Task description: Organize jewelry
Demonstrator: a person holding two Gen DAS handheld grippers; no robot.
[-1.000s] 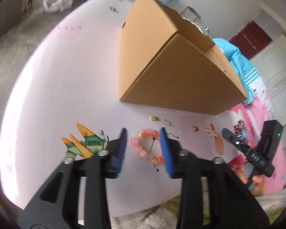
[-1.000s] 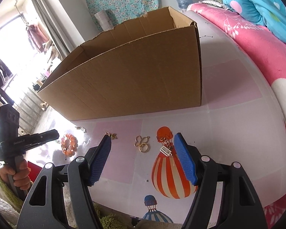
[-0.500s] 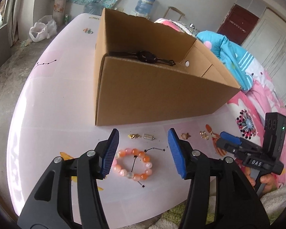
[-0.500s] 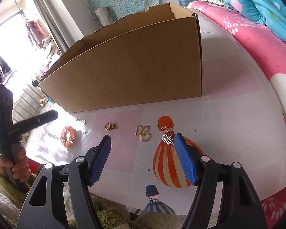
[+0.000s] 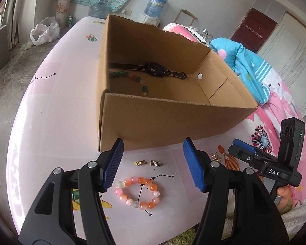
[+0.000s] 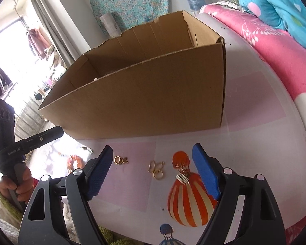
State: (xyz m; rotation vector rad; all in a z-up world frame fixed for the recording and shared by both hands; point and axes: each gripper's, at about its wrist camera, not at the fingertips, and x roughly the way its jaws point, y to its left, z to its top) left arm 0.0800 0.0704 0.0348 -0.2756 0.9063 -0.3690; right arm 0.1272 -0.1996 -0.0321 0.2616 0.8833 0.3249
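Note:
An orange and pink bead bracelet (image 5: 141,179) lies on the pink table, below and between the fingers of my left gripper (image 5: 153,146). Its jaws are opening and the pads do not touch the beads. Behind it stands an open cardboard box (image 5: 163,122) holding a black watch (image 5: 155,69) and a green bead string (image 5: 132,76). A gold charm (image 5: 141,162) and a small bar piece (image 5: 156,162) lie by the box front. My right gripper (image 6: 153,149) hangs over gold earrings (image 6: 157,168) and a dangling gold piece (image 6: 182,173). Its jaws are opening too, with nothing held.
Another gold piece (image 6: 120,160) lies left of the right gripper. A bed with pink and blue bedding (image 6: 275,30) borders the table on the right. The table's near edge runs just under both grippers. A plastic bag (image 5: 43,33) sits on the floor far left.
The left gripper has lifted and tipped back from the bracelet, so the box's inside now shows, and its jaws have widened. The right gripper's jaws have widened; it has stayed in place.

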